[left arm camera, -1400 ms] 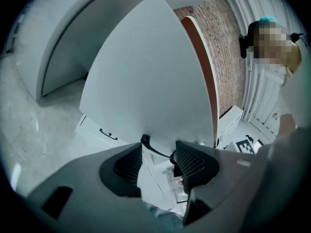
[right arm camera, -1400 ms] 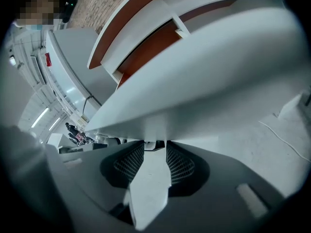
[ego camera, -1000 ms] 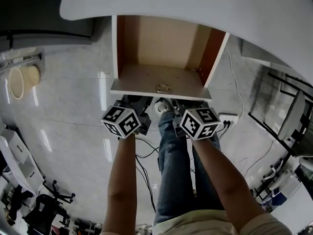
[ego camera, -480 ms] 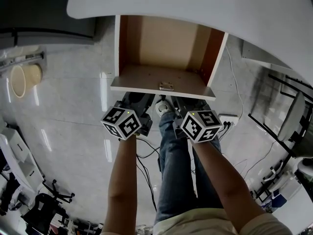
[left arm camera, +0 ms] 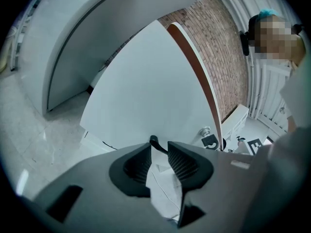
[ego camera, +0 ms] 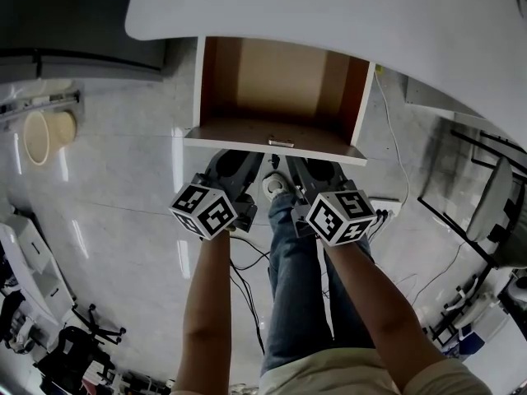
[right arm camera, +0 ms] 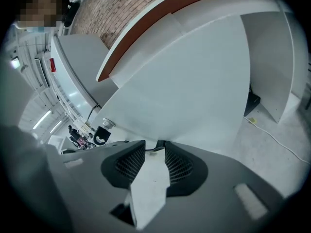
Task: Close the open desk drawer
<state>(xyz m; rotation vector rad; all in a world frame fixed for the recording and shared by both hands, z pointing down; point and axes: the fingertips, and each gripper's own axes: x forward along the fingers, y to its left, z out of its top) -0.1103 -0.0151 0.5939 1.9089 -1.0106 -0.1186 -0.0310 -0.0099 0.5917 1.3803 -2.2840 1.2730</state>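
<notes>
Left gripper (left arm camera: 159,148): Its jaws stand a little apart with nothing between them. It is aimed at the left half of the panel from the near side, close below it.
Drawer (ego camera: 284,76): It is pulled well out from under the white desk top (ego camera: 346,15), and I can see it is empty.
Drawer front (left arm camera: 146,91): A flat white panel faces me. A metal lock barrel (left arm camera: 206,130) sits near its middle, between my two grippers.
Handling: I judge it stiff and light, sliding on runners. The face is smooth, so tips may skid.
Where to press: No grip is needed. I would push on the panel either side of the lock, evenly, so the drawer does not rack.
Right gripper (right arm camera: 154,147): Its jaws are also slightly apart and empty, facing the right half of the panel.
</notes>
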